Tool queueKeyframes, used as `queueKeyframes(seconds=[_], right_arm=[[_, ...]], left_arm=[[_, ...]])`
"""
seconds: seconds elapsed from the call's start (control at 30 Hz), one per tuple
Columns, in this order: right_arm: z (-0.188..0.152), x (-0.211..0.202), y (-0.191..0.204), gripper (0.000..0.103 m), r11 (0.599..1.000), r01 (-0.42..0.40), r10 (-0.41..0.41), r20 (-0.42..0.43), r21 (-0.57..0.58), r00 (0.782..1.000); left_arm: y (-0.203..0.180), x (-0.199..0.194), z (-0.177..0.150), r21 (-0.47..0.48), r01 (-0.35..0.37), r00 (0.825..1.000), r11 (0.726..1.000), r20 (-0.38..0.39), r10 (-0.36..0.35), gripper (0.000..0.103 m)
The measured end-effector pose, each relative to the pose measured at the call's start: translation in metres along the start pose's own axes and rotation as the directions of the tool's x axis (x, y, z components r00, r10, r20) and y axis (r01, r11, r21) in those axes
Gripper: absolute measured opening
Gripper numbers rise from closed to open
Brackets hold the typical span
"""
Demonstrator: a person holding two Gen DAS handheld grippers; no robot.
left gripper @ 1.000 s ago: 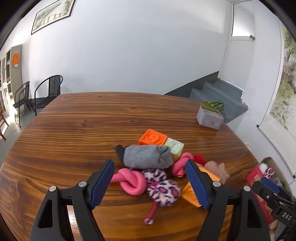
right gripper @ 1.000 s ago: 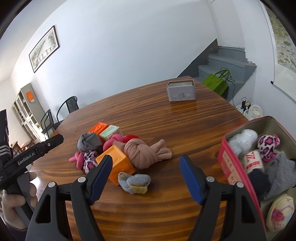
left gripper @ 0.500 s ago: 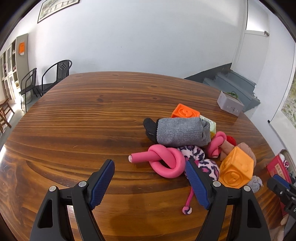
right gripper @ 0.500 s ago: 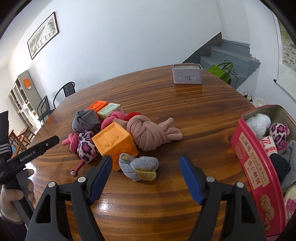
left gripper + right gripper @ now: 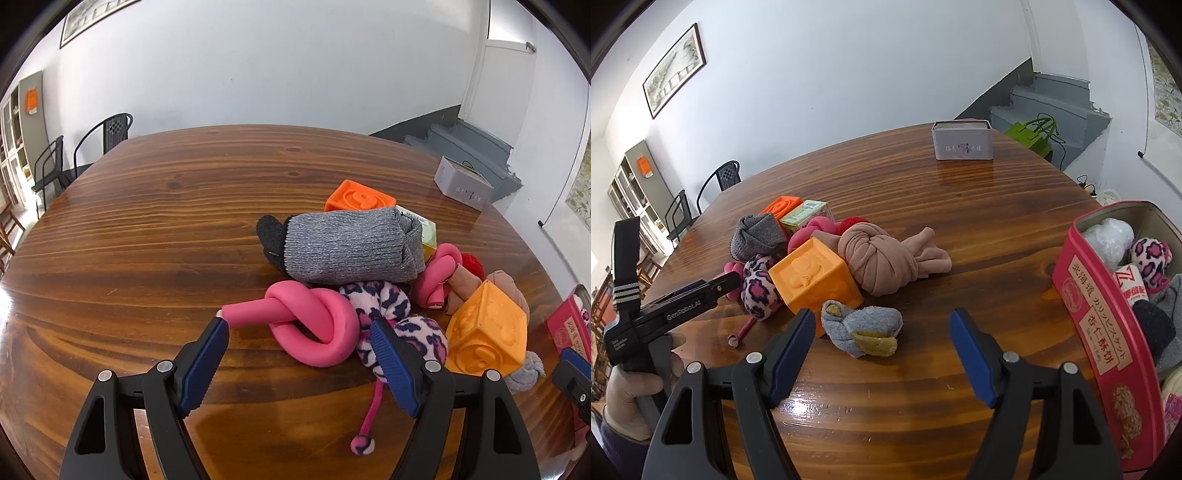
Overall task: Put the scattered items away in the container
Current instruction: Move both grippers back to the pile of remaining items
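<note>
Wooden table [image 5: 997, 229]: only right view shows tin's [image 5: 1108, 332] contents.

My left tongs [image 5: 299, 332], right tongs [image 5: 882, 325]: black frames, ribbed blue pads, silver screws. White "GenRobot.AI" lettering. My left hand [image 5: 631, 387] wears pale glove.

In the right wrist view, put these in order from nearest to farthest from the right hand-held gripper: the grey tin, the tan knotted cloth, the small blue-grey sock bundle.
From the right hand-held gripper:
1. Small blue-grey sock bundle, just ahead between the fingers, nearer the left one.
2. Tan knotted cloth, behind it, mid-table.
3. Grey tin, at the table's far edge.
</note>
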State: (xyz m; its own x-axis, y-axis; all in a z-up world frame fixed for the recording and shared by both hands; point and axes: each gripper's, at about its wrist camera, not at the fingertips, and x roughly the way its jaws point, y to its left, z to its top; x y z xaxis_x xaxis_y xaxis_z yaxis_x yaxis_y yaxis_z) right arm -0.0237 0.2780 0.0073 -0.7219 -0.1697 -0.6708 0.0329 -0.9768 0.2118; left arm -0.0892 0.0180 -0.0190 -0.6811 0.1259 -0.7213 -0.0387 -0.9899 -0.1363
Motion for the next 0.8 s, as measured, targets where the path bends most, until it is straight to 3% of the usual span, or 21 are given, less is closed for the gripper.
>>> queueKeyframes(seconds=[0.27, 0.53, 0.8], right_arm=[[0.0, 0.002, -0.004, 0.078, 1.0, 0.007, -0.007, -0.006, 0.011, 1.0], [0.0, 0.002, 0.0, 0.078, 1.0, 0.002, -0.002, -0.006, -0.009, 1.0], [-0.001, 0.002, 0.003, 0.078, 1.0, 0.001, -0.001, -0.003, -0.013, 1.0]], left_arm=[[0.006, 0.009, 0.007, -0.029, -0.013, 1.0, 1.0, 0.013, 0.013, 0.08], [0.029, 0.016, 0.0, -0.053, -0.022, 0.997, 0.998, -0.077, 0.018, 0.08], [0.045, 0.004, -0.007, -0.081, -0.049, 0.997, 0.996, -0.055, 0.045, 0.08]])
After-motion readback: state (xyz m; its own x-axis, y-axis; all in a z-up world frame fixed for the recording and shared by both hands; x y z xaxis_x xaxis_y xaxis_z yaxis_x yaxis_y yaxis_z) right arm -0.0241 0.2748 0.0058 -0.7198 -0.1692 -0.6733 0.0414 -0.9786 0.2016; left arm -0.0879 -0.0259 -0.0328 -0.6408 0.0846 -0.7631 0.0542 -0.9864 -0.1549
